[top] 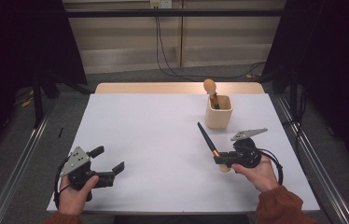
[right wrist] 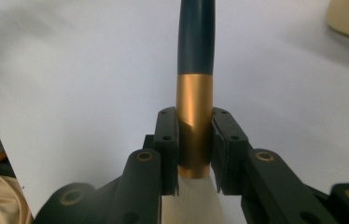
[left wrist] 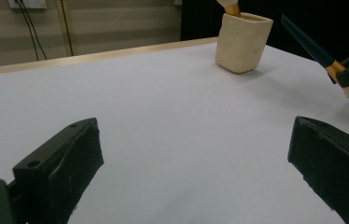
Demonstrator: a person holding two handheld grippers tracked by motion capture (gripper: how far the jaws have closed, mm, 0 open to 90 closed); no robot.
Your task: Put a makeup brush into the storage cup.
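Note:
A makeup brush point(top: 207, 139) with a dark handle, a gold collar and pale bristles is held by my right gripper point(top: 222, 160) at the table's right front. The jaws are shut on the gold collar point(right wrist: 194, 122), and the handle points up and away toward the cup. A cream cup point(top: 219, 111) stands at the back right with another brush point(top: 211, 90) upright in it. My left gripper point(top: 108, 163) hovers at the left front, open, nothing between its fingers point(left wrist: 60, 168). From the left gripper view the cup point(left wrist: 243, 42) and the held brush point(left wrist: 324, 55) sit at the far right.
The white table top point(top: 154, 140) has a wooden strip along its far edge. Black cables hang down the wall behind. Metal rails run along the floor on both sides of the table.

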